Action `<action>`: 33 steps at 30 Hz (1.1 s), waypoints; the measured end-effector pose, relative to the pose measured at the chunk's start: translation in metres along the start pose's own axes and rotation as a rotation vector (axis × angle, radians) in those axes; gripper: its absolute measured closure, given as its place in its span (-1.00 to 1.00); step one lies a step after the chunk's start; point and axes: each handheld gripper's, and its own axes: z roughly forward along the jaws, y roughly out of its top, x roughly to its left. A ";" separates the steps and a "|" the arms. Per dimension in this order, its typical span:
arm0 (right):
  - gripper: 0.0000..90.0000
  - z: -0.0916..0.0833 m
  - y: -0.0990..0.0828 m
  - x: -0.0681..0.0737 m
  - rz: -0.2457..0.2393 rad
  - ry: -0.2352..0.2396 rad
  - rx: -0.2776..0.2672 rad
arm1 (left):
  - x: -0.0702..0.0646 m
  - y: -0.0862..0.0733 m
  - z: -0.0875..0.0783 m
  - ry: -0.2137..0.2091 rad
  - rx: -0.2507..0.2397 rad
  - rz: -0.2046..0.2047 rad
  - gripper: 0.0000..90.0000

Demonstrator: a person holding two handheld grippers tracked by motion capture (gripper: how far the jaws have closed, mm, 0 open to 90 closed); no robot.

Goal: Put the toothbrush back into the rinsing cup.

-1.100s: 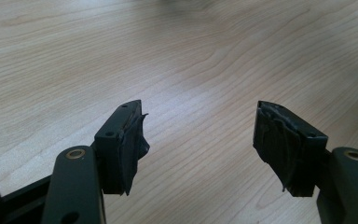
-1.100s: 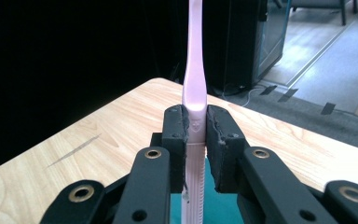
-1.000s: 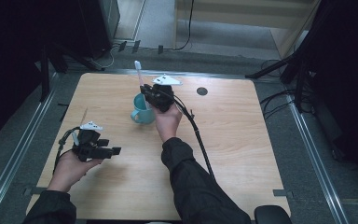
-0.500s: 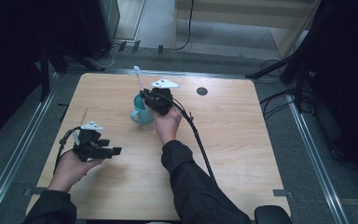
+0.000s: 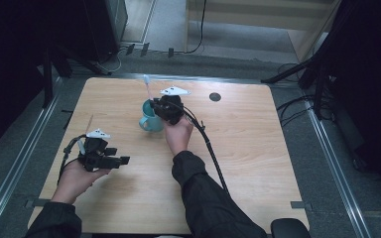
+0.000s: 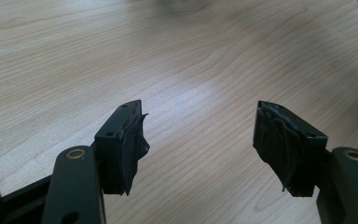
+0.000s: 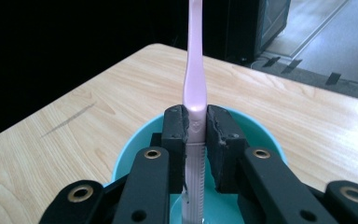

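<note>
Toothbrush over teal cup; bare table around

Toothbrush slightly lower in cup.

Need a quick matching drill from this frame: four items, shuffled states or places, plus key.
Items
1. left gripper
2. right gripper
3. toothbrush
4. cup

Descriptions
A. teal, standing on the table beside the right hand
B. pink, upright, lower end inside the cup
C. jaws apart, nothing between them, bare wood in front
D. jaws closed on a handle above the cup's opening

Pairs: 1-C, 2-D, 3-B, 4-A
</note>
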 end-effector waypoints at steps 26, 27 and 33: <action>0.61 -0.013 0.000 -0.001 -0.004 0.057 0.050 | 0.000 0.001 0.003 0.002 0.009 0.003 -0.26; 0.60 -0.015 -0.001 -0.002 -0.004 0.063 0.055 | 0.000 0.001 0.003 0.002 0.011 0.002 -0.26; 0.55 -0.028 0.000 0.000 -0.027 0.099 0.092 | -0.001 0.002 0.005 0.006 0.014 0.007 -0.26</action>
